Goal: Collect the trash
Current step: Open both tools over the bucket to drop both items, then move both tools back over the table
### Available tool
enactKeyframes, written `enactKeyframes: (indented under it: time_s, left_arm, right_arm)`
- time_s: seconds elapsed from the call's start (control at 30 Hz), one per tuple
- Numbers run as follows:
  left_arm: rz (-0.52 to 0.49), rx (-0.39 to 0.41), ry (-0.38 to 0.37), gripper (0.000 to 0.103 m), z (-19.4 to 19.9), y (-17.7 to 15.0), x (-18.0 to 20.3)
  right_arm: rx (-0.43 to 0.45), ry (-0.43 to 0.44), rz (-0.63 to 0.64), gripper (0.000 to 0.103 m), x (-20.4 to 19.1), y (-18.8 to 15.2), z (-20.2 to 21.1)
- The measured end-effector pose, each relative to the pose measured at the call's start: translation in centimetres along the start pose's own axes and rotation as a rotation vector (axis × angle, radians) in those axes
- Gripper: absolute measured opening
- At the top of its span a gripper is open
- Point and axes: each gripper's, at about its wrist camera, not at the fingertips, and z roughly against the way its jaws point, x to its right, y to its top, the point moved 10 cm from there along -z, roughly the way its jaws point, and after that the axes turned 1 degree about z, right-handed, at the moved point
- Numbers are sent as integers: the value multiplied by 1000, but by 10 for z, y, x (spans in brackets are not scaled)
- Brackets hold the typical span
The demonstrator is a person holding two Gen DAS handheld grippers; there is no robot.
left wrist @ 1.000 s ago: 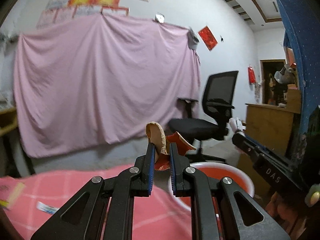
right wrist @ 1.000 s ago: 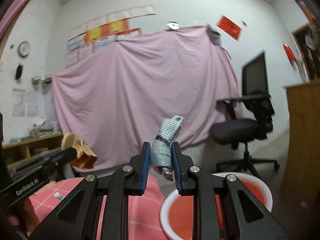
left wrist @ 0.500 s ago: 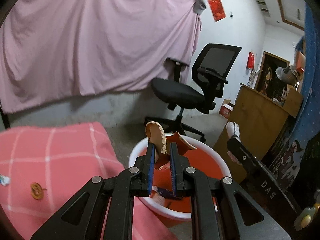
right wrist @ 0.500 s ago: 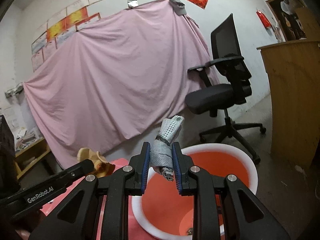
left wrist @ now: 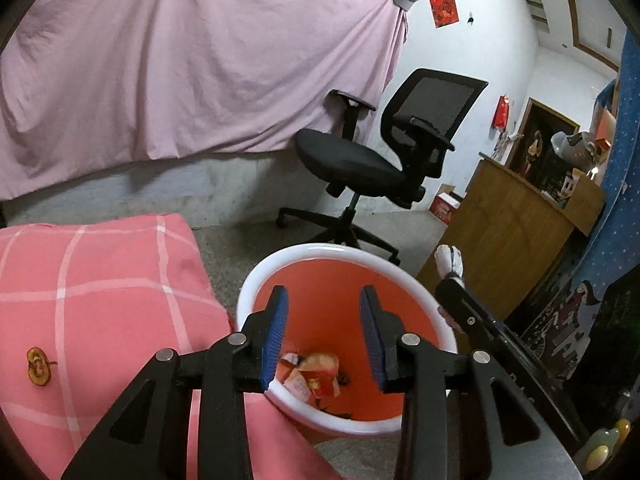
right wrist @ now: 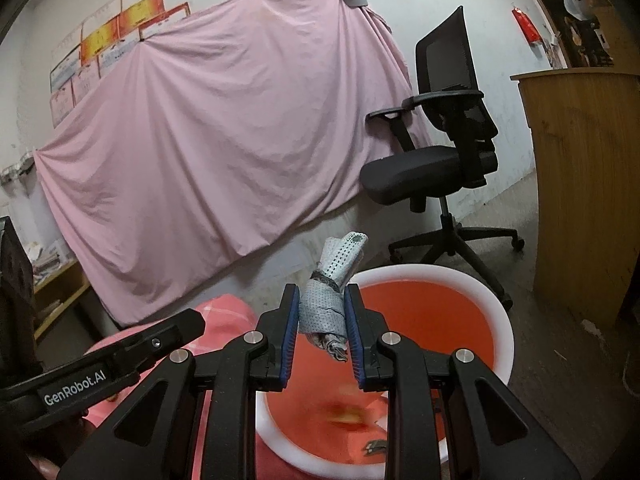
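An orange trash bin with a white rim (left wrist: pixel 344 249) stands on the floor beside the table; it also shows in the right wrist view (right wrist: pixel 498 304). My left gripper (left wrist: pixel 323 336) is open and empty above the bin. Scraps of trash (left wrist: pixel 316 372) lie at the bin's bottom. My right gripper (right wrist: pixel 322 326) is shut on a rolled grey perforated wrapper (right wrist: pixel 330 300), held above the bin's near rim. That gripper and its wrapper (left wrist: pixel 450 262) also show at the right of the left wrist view. A dried orange slice (left wrist: pixel 38 366) lies on the pink checked tablecloth (left wrist: pixel 100 288).
A black office chair (left wrist: pixel 384 160) stands behind the bin. A wooden cabinet (left wrist: pixel 516 236) is to the right. A pink sheet (left wrist: pixel 180 60) hangs on the back wall. The left gripper's finger (right wrist: pixel 120 356) crosses the lower left of the right wrist view.
My left gripper opened and dropped its orange-brown scrap into the bin. Both grippers moved over the bin and tilted down. The right gripper still holds the wrapper.
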Motion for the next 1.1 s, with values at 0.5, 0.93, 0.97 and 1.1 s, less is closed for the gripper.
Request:
enactKeyframes:
  time_s: [0.5, 0.93, 0.97, 1.1]
  left_arm:
    - [12, 101, 99, 51, 39, 3, -38]
    - [48, 272, 259, 93, 111, 13, -101]
    - [54, 314, 282, 97, 123, 13, -108]
    - [79, 409, 373, 102, 156, 9, -133]
  right_arm:
    - [15, 19, 26, 48, -11, 5, 1]
    - [188, 116, 112, 82, -66, 20, 29]
    - [208, 134, 116, 84, -72, 22, 33]
    - [269, 194, 129, 103, -93, 26, 44]
